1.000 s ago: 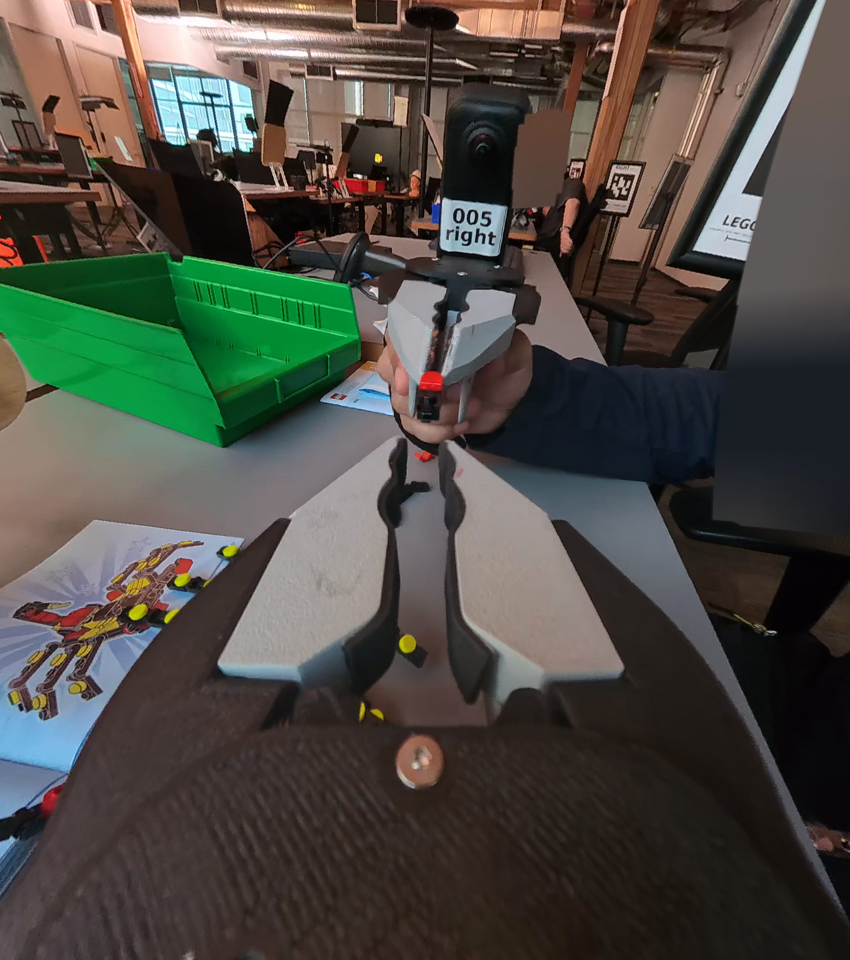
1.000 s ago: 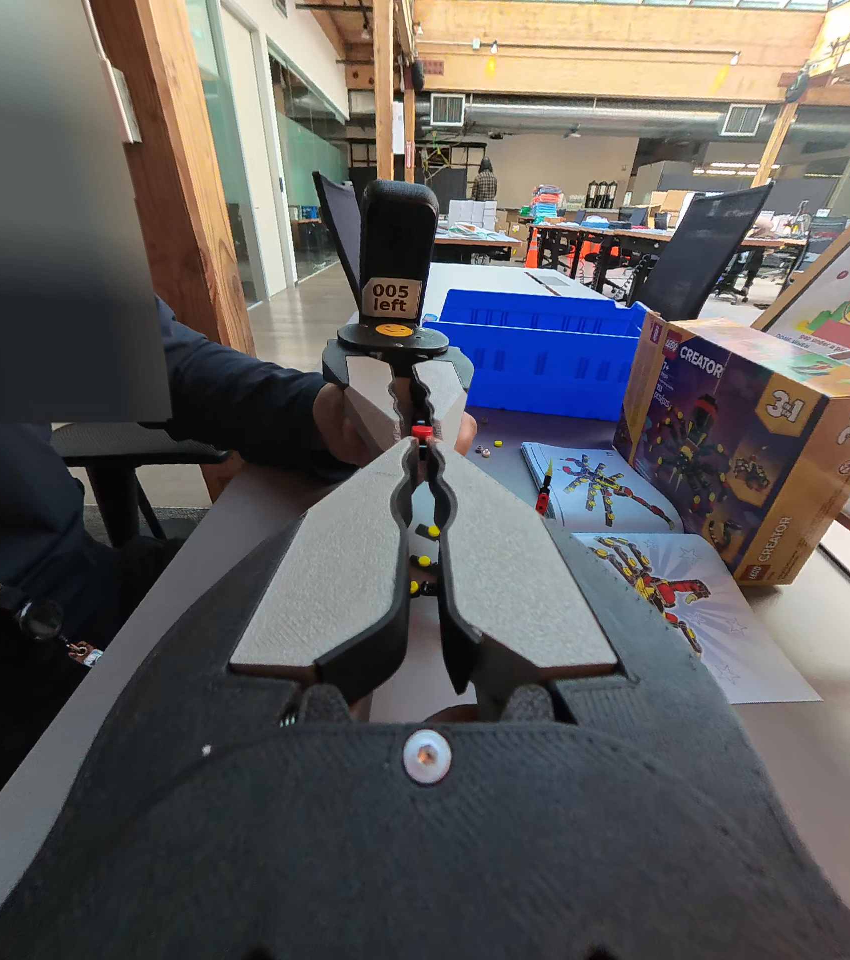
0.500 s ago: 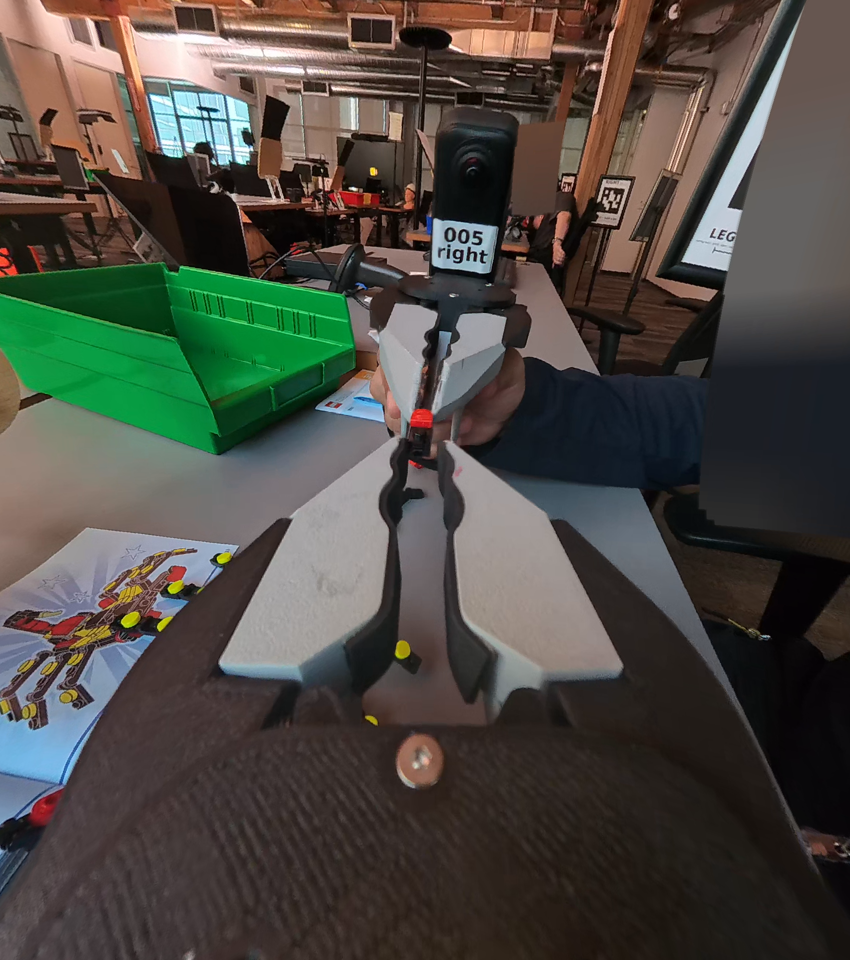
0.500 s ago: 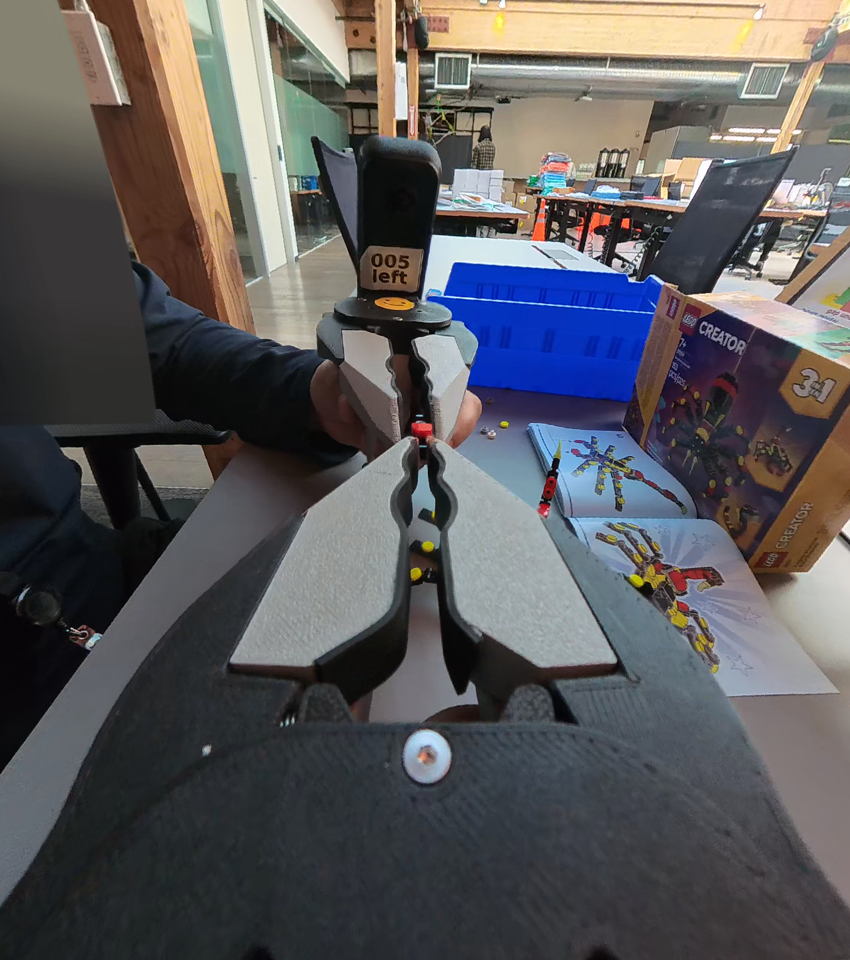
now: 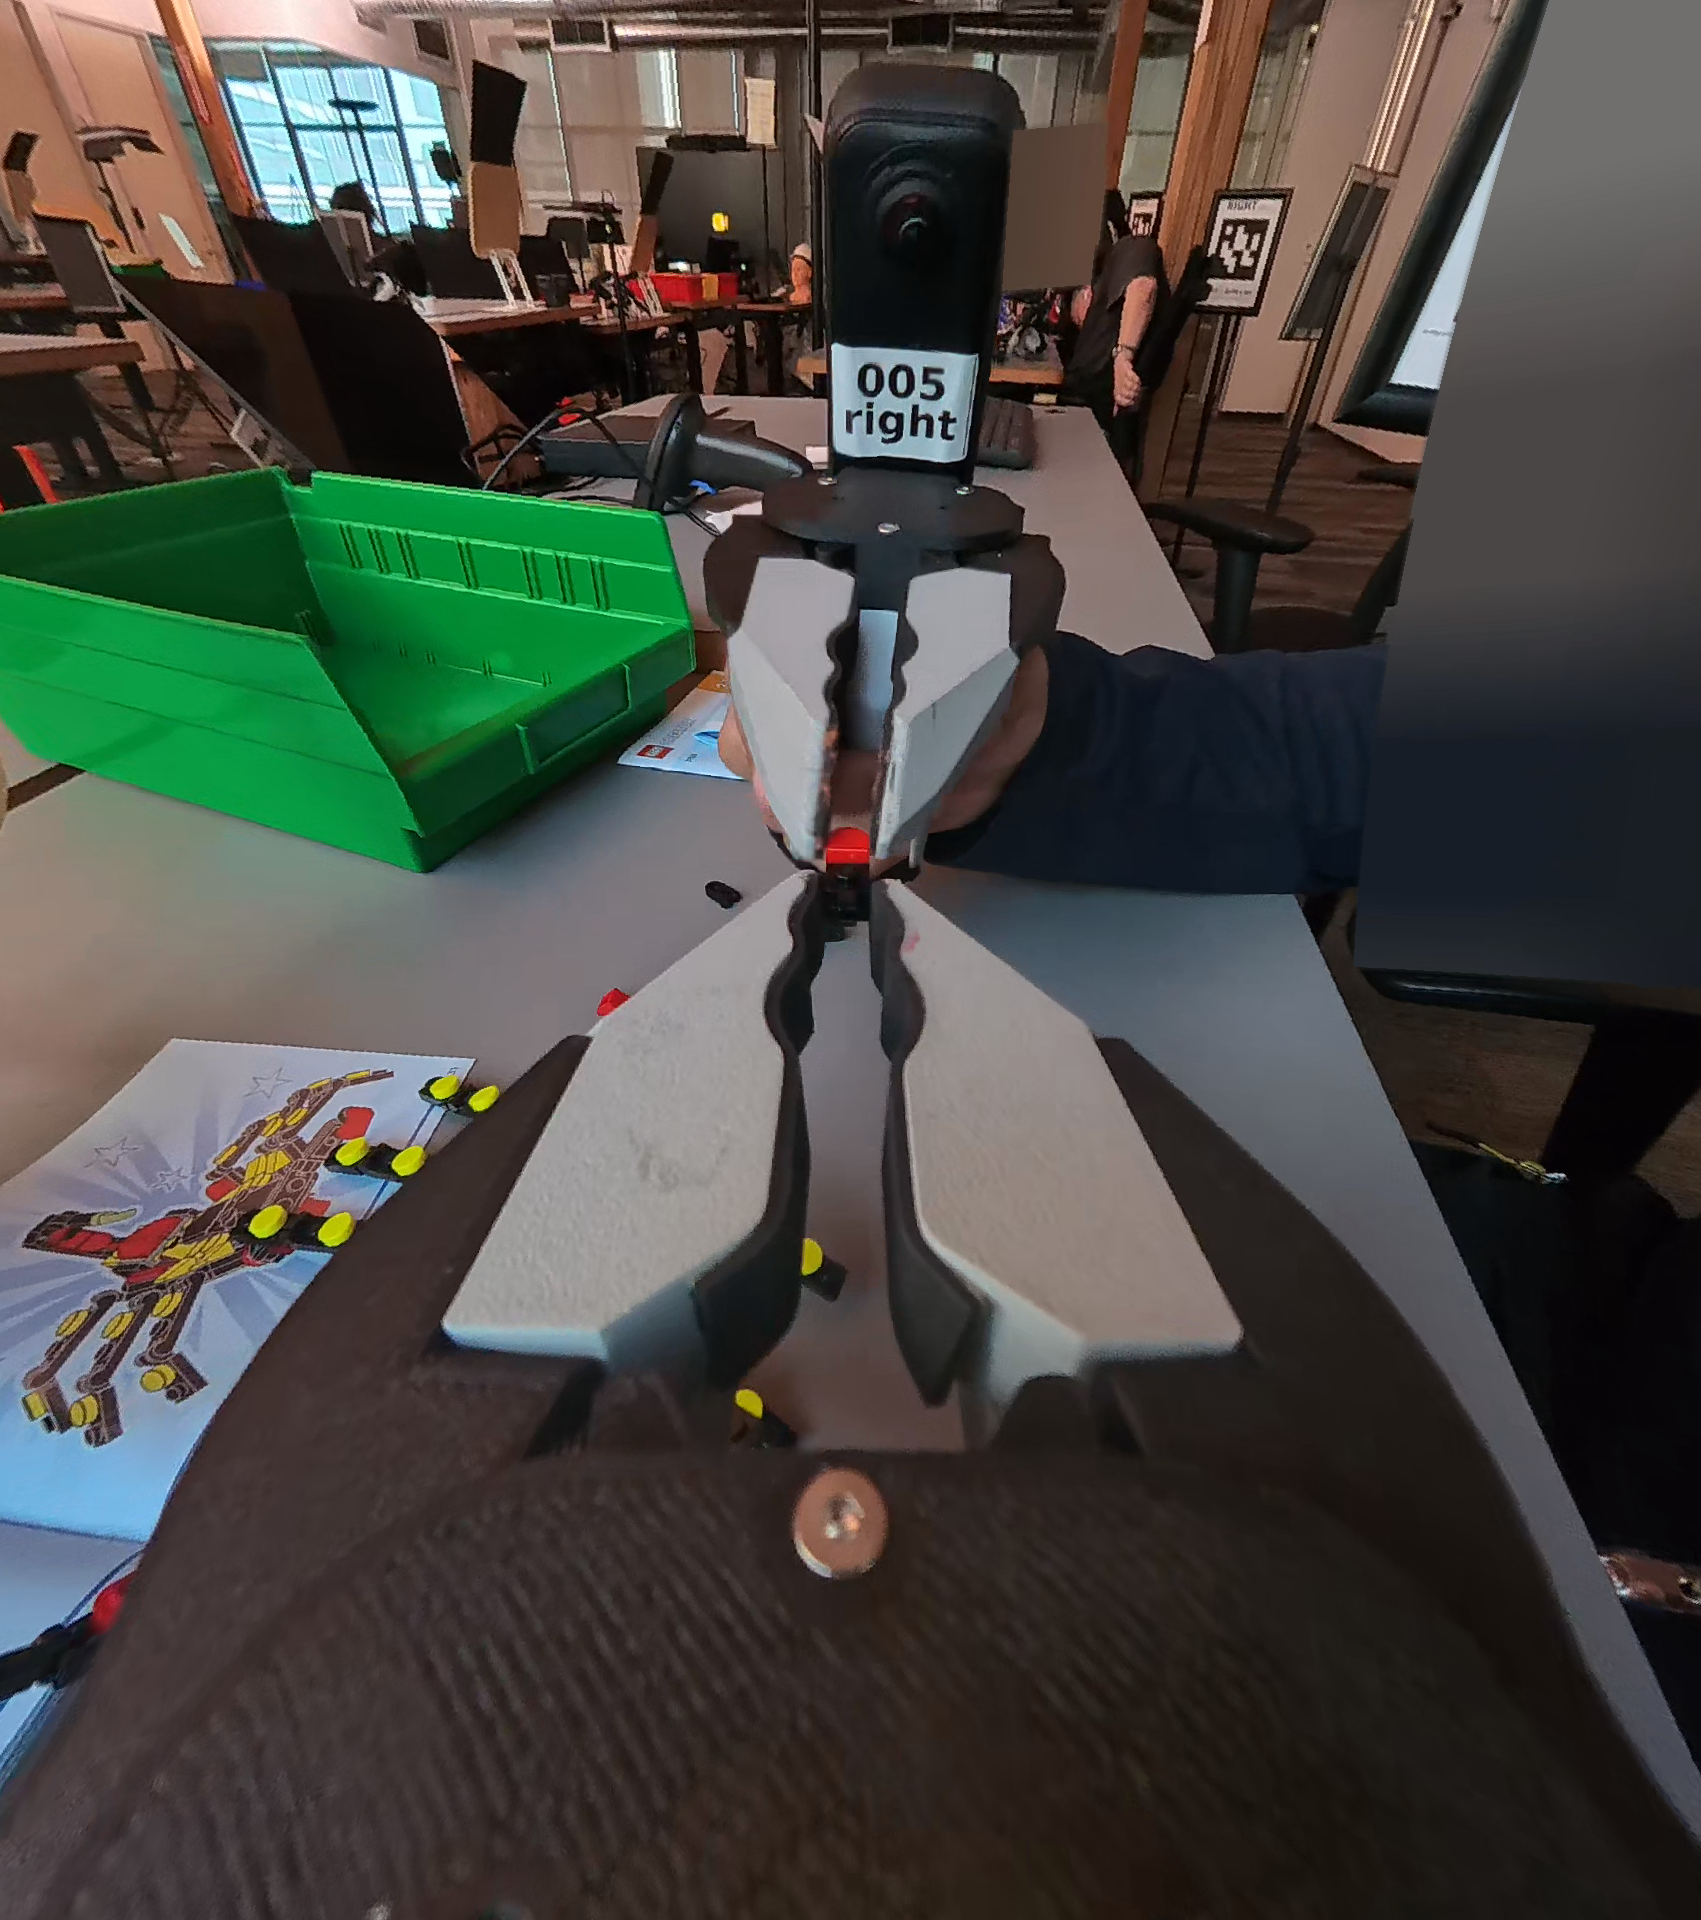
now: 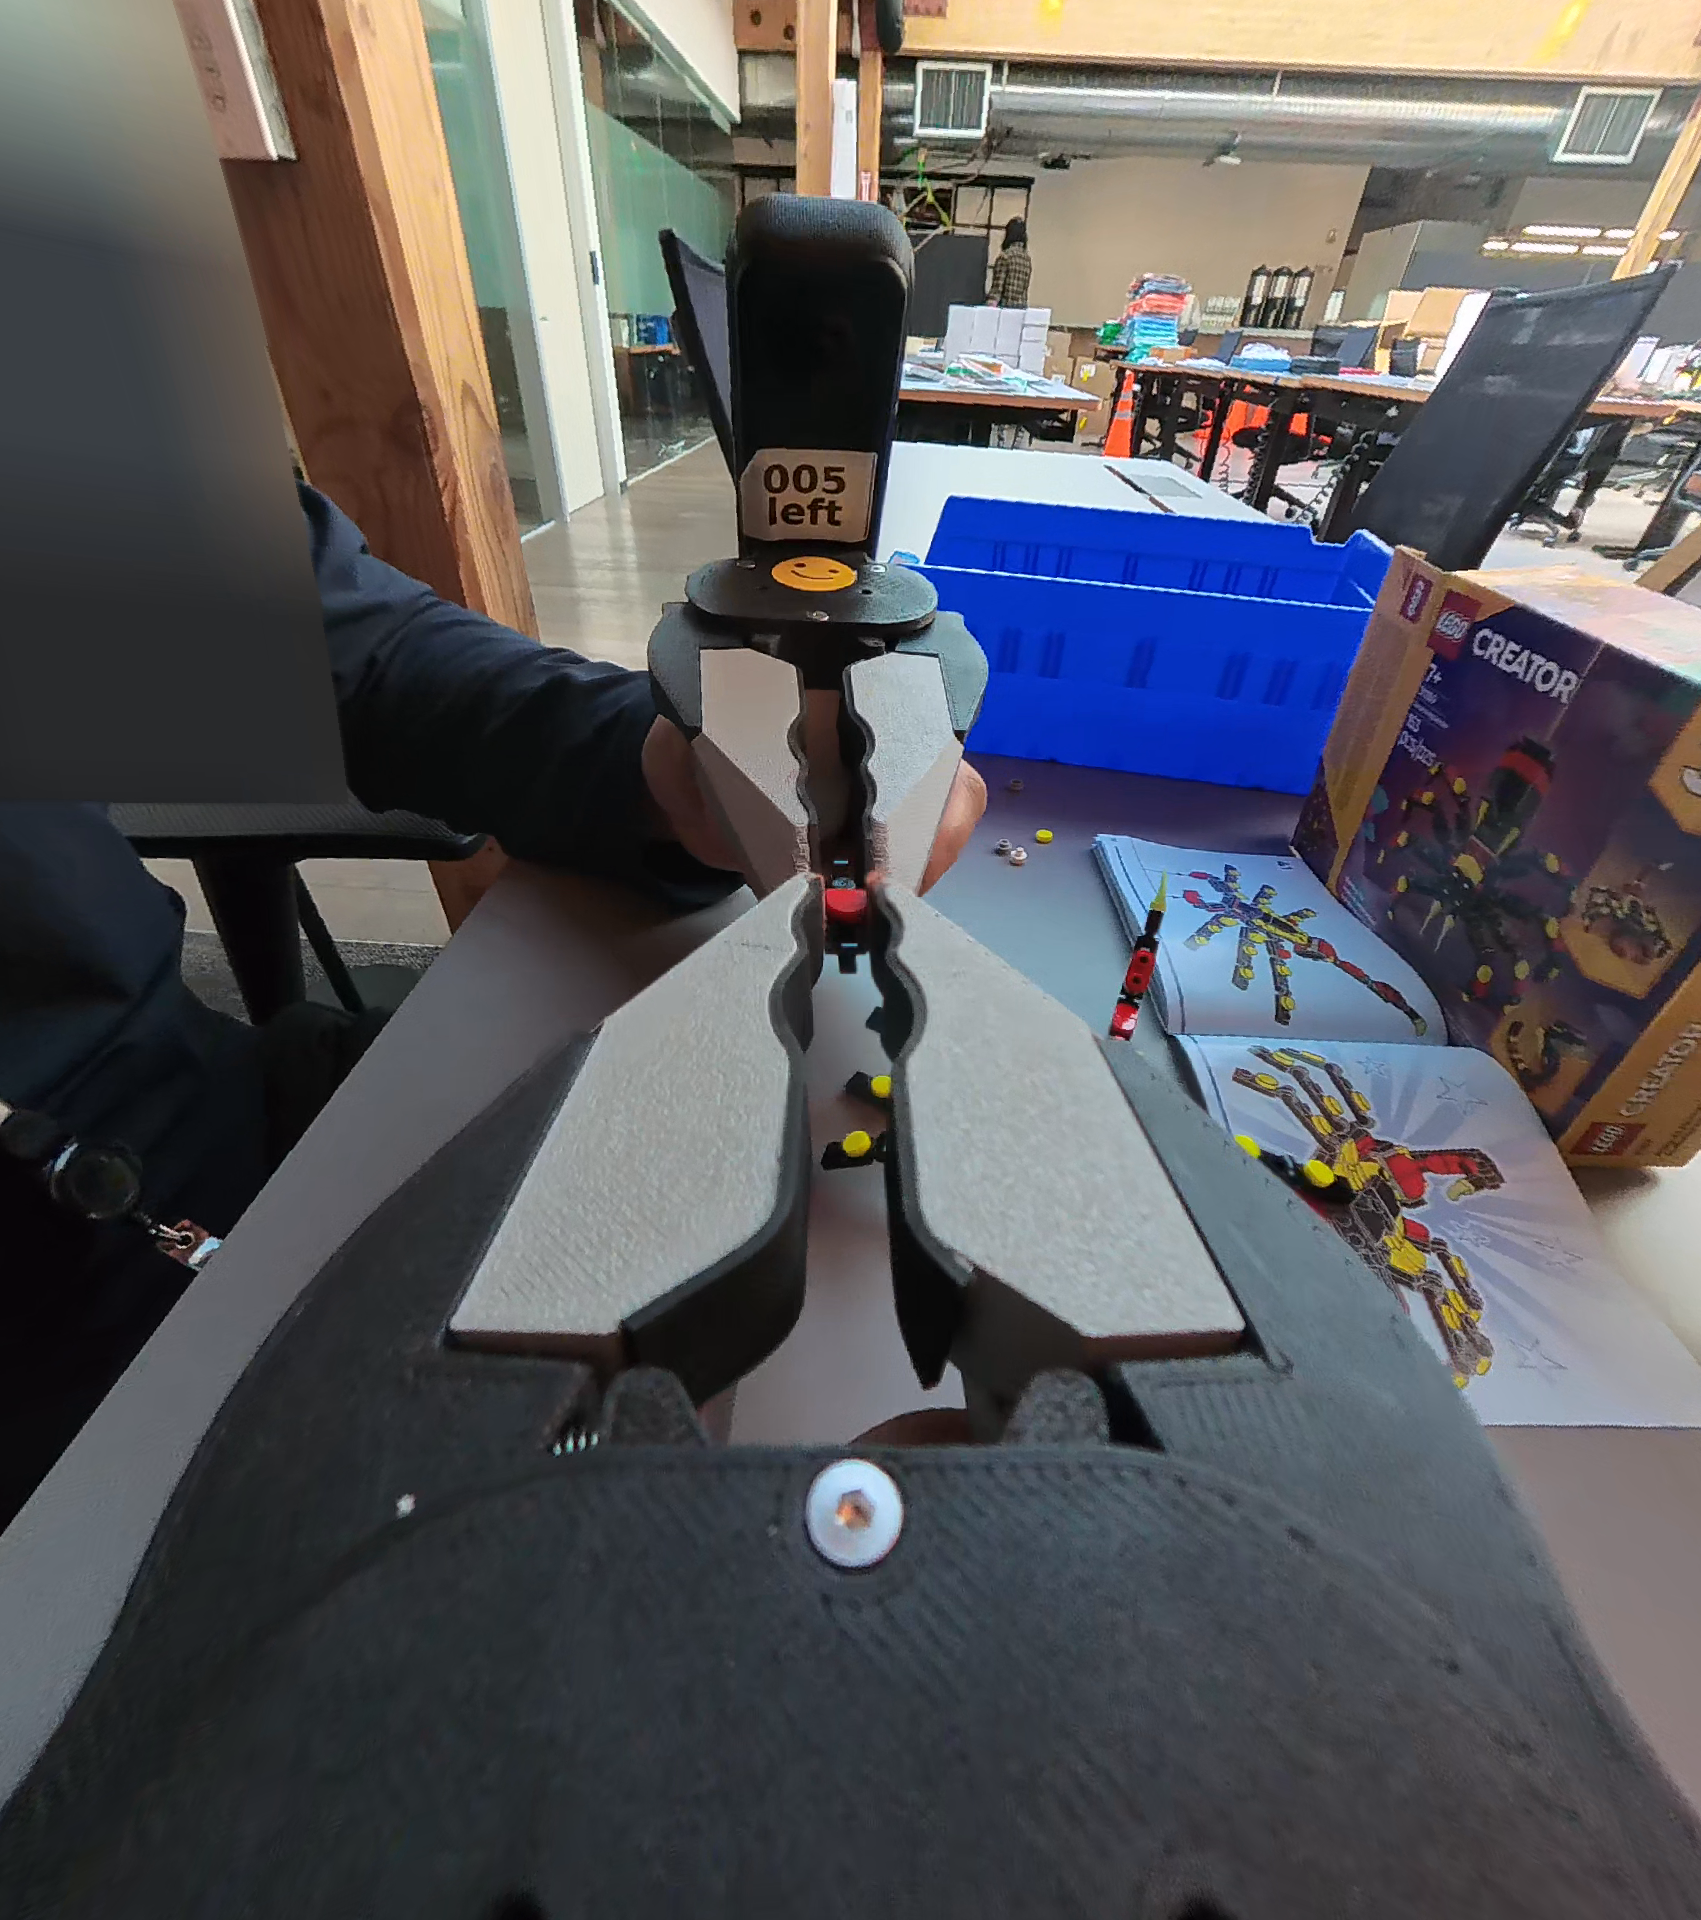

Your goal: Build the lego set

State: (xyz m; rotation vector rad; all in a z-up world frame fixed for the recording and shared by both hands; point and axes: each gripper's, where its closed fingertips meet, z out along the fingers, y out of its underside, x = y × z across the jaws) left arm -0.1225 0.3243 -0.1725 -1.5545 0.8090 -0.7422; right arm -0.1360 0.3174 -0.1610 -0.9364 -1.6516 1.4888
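Observation:
My left gripper [image 5: 841, 902] is shut on a small black lego piece [image 5: 839, 909], held above the grey table [image 5: 202, 935]. My right gripper [image 6: 844, 902] faces it tip to tip and is shut on a small red lego piece [image 6: 844, 904]. In the left wrist view the red piece [image 5: 846, 847] sits right on top of the black piece, touching it. In the right wrist view the left gripper [image 6: 838, 868] stands just behind the red piece. A hand holds each gripper. Loose black pieces with yellow studs [image 6: 856, 1143] lie on the table under the grippers.
A green bin [image 5: 306, 644] stands far left in the left wrist view. In the right wrist view there is a blue bin [image 6: 1137, 644], the set's box [image 6: 1573, 831], open instruction booklets [image 6: 1397, 1195] and a built leg piece [image 6: 1137, 956]. The table edge [image 5: 1345, 1039] and chairs lie near. The grippers are tip to tip, or close to it.
The two grippers have come together. The right gripper's red piece came down from well above the left gripper's tips until it meets the black piece.

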